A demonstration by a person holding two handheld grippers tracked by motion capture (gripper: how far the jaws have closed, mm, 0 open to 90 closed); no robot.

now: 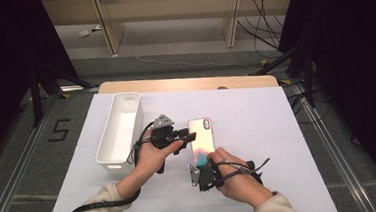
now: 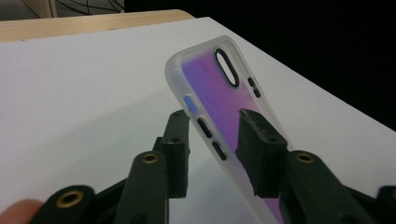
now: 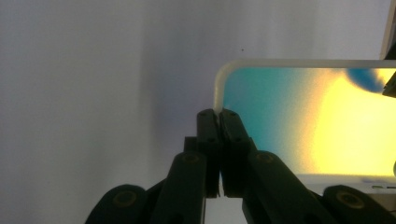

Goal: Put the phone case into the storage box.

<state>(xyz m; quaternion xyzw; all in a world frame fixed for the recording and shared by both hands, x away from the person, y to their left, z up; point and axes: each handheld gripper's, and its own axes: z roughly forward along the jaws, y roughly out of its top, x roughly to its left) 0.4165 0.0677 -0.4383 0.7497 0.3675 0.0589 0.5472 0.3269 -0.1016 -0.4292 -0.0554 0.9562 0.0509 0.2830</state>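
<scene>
A translucent phone case [image 1: 201, 135] with an iridescent pink-to-yellow back is held tilted above the white tabletop. My right gripper [image 1: 203, 166] is shut on the rim at its near end; in the right gripper view the jaws [image 3: 218, 112] pinch the clear edge of the case [image 3: 303, 116]. My left gripper [image 1: 192, 136] comes in from the left at the case's long side. In the left gripper view its jaws [image 2: 212, 116] straddle the side edge of the case [image 2: 212, 88] by the button cut-outs, one jaw on each side, with a gap still showing along the left pad.
A long white bin [image 1: 120, 128] stands left of the hands, close to the left forearm. The white sheet [image 1: 257, 116] covers the table, with a wooden strip [image 1: 184, 83] at the far edge. Dark floor and cables lie beyond.
</scene>
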